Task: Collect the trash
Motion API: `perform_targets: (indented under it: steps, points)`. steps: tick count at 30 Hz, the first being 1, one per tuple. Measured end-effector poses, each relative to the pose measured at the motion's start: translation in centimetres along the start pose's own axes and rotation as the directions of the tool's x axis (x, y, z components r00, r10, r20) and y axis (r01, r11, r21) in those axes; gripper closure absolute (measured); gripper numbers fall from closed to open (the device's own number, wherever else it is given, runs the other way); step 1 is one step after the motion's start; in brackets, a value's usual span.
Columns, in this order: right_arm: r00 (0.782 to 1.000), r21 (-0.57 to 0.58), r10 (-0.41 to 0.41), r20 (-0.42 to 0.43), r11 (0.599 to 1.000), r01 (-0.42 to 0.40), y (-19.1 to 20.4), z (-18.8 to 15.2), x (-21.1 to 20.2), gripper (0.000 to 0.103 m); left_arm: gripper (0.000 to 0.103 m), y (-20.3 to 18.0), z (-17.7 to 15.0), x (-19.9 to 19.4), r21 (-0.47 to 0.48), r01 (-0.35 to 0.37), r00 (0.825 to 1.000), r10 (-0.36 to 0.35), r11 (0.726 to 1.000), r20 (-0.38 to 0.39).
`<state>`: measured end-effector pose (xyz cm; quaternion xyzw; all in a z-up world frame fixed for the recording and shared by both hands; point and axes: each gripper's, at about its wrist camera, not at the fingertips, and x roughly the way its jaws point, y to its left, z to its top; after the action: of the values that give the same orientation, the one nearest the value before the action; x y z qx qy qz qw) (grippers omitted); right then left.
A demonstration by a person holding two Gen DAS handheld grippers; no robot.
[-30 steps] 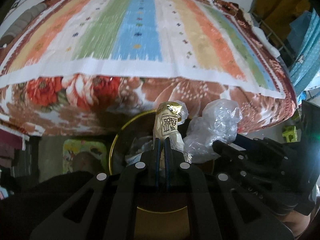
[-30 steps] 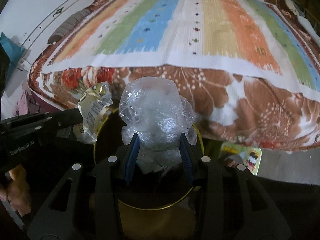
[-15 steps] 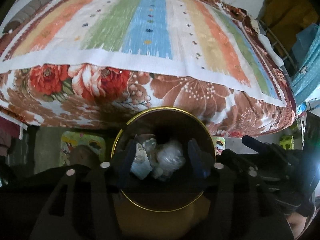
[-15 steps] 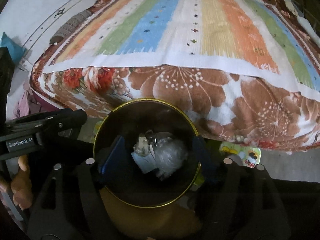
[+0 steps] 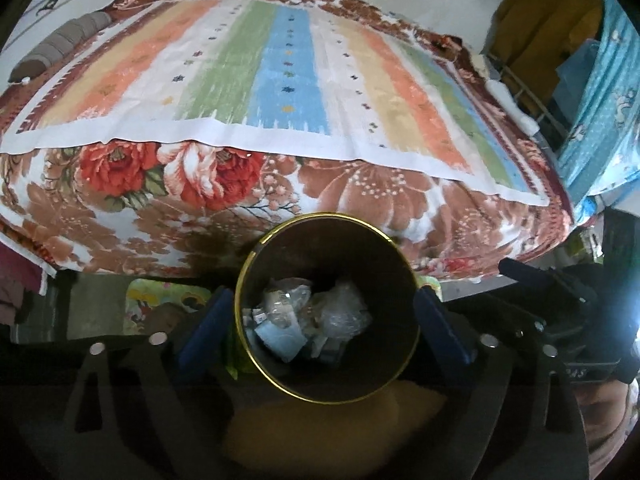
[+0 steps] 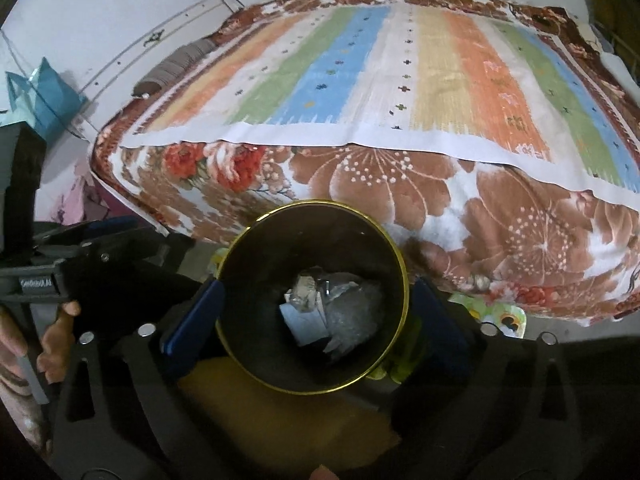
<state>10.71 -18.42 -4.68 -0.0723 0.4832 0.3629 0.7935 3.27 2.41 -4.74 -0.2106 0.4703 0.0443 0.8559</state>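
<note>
Both claws are opening wide and empty, left claw (image 5: 324, 320) and right claw (image 6: 314, 312), above the bin (image 5: 256, 344). The trash (image 5: 304, 320) at its dim bottom is probably wrappers. The bed (image 5: 280, 80) lies at twelve o'clock.

Blurred, unreadable label on the left hand-held gripper (image 6: 36, 282)

both views fisheye; straight edges bow hard toward the rim, corners cut to black. upper half bright and evenly lit: striped cover (image 5: 280, 76) on the bed (image 6: 400, 184) reads washed, pale stripes near clipping. lower half dim; gripper bodies nearly lost in shadow. bin (image 5: 256, 276) interior dark, its gold rim catching a thin highlight; trash (image 5: 308, 320) inside is murky, details soft. strong white-blue glare at the right edge of the left view (image 5: 634, 312). slight motion smear overall, grainy in the dark parts.
</note>
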Motion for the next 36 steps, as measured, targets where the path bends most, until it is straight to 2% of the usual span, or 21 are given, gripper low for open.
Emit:
perform_targets:
  steps: [2, 5, 7, 10, 14, 21, 24, 36]
  points:
    - [1.000, -0.021, -0.008, 0.029, 1.000, 0.008, 0.5, -0.9, -0.9, 0.009, 0.006, 0.1, -0.4, -0.5, -0.002, -0.004, 0.999, 0.004, 1.000, 0.033]
    - [0.992, -0.042, -0.067, 0.104, 0.997, 0.072, 1.3, -1.9, -2.4, 0.009, 0.006, -0.1, -1.0, -1.1, 0.010, -0.057, 0.995, 0.056, 0.998, 0.078]
    - [0.991, -0.048, -0.059, 0.124, 0.997, 0.065, 1.4, -2.2, -2.9, 0.009, 0.006, -0.7, -1.5, -1.4, 0.047, -0.086, 0.990, 0.080, 0.995, 0.112]
    - [0.993, -0.048, -0.036, 0.109, 0.998, 0.041, 1.5, -2.7, -2.9, 0.009, 0.006, -1.3, -2.1, -1.3, 0.086, -0.078, 0.992, 0.069, 0.993, 0.102]
    - [0.993, -0.058, -0.017, 0.120, 0.998, 0.024, 1.7, -3.0, -3.2, 0.009, 0.006, -1.5, -2.7, -1.8, 0.100, -0.079, 0.989, 0.065, 0.992, 0.133]
    - [0.991, -0.059, -0.004, 0.136, 0.998, 0.012, 1.9, -3.1, -3.3, 0.009, 0.006, -1.8, -2.8, -1.8, 0.096, -0.079, 0.989, 0.066, 0.992, 0.129]
    - [0.989, -0.067, 0.016, 0.149, 0.998, -0.006, 2.1, -3.1, -3.5, 0.009, 0.006, -2.0, -2.8, -1.9, 0.096, -0.102, 0.986, 0.087, 0.990, 0.146]
    - [0.988, -0.074, 0.026, 0.150, 0.997, -0.015, 2.3, -3.1, -3.7, 0.009, 0.006, -1.9, -2.9, -1.8, 0.097, -0.088, 0.988, 0.074, 0.991, 0.139]
